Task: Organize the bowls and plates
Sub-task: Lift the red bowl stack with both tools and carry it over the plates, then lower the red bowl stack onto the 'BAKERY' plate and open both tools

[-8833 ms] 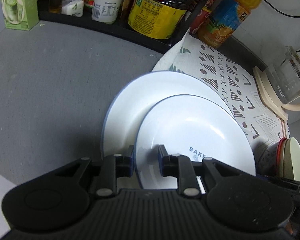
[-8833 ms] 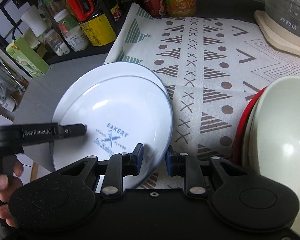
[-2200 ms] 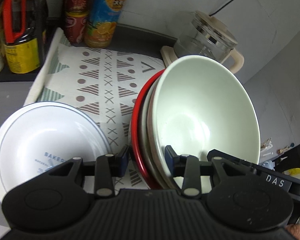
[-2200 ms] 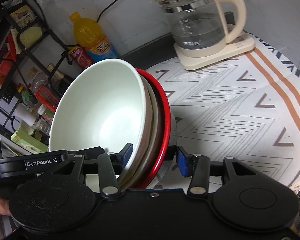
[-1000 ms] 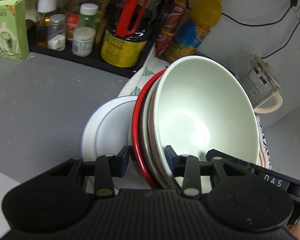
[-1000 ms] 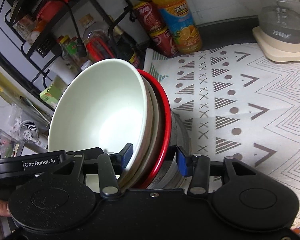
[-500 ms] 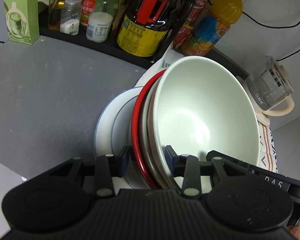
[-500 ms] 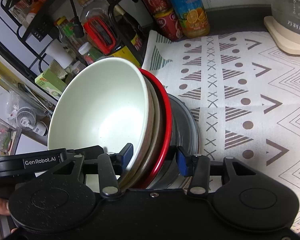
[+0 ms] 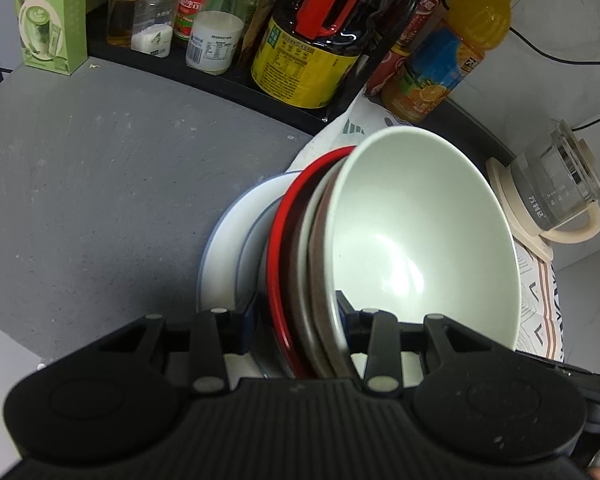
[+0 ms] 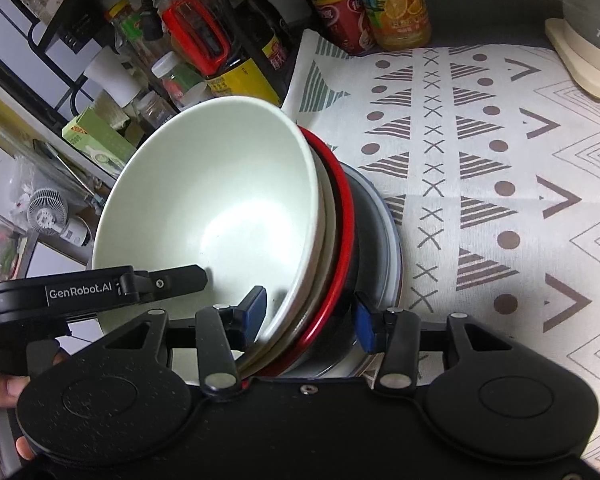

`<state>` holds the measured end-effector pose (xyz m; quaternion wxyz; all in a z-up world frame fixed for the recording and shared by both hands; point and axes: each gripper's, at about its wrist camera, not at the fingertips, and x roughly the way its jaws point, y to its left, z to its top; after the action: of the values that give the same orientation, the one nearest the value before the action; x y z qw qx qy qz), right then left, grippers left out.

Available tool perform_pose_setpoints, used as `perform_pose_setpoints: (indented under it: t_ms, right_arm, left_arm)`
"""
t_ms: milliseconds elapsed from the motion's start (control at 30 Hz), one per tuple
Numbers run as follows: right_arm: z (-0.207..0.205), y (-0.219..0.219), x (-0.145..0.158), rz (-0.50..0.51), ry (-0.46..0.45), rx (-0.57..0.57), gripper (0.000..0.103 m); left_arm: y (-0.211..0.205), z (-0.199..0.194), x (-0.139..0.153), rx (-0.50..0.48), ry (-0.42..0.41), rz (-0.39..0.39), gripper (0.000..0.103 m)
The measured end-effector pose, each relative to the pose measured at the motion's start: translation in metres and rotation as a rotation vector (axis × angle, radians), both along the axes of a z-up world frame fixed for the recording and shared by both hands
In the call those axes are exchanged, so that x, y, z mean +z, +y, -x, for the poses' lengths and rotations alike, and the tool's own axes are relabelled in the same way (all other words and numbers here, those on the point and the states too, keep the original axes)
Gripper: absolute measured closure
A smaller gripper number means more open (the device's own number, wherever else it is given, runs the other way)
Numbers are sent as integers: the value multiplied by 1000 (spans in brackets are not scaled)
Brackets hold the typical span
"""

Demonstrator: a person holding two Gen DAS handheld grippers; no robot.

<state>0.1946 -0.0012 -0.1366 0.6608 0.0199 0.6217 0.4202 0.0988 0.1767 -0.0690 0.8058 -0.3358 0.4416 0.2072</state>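
Observation:
A stack of nested bowls [image 9: 416, 240], pale green inside with a red outer one, is held by both grippers. My left gripper [image 9: 296, 312] is shut on its left rim and my right gripper [image 10: 310, 312] is shut on its right rim [image 10: 300, 280]. The stack is over the two stacked white plates [image 9: 228, 248] with blue rims, which lie on the grey counter at the cloth's edge. The plates also show under the bowls in the right wrist view [image 10: 384, 232]. Whether the bowls touch the plates is hidden.
A black rack with a big soy sauce bottle [image 9: 316, 44], jars and a green carton [image 9: 48, 16] lines the back. An orange juice bottle [image 9: 448, 56] and cans stand beside it. A glass kettle [image 9: 560, 188] is at right on the patterned cloth [image 10: 480, 160].
Both grippers have carried the bowl stack left from the cloth to over the white plates. It now sits lower and nearer the plates than half a second ago.

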Motion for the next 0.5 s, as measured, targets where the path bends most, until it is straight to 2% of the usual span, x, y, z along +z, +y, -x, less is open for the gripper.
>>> perform_pose_setpoints:
  t_ms: [167,233,267,333,400,500]
  right_arm:
    - [-4,2,-2,-14,15,10,52]
    - [-5,3,-1,-21,16,15,45]
    - [-4,5,1,-22,-2,24,45]
    - [-4,9,6,-5,-58,53,44]
    - [-7,9,5,-5,-57,42,41]
    - [-13,7,4,4,-62,6,36]
  left_arm:
    - [4,-2,-2,-14,2,23,65]
    - [3,-4,-2,-20,13,10,60]
    - [2,-6,-2,-34,20,8,59]
    - [1,-11,-2,-54,26,9,50]
    - [2,-13,-1,-57,28,15,43]
    - [0,-17,2,-56,40,-5,26]
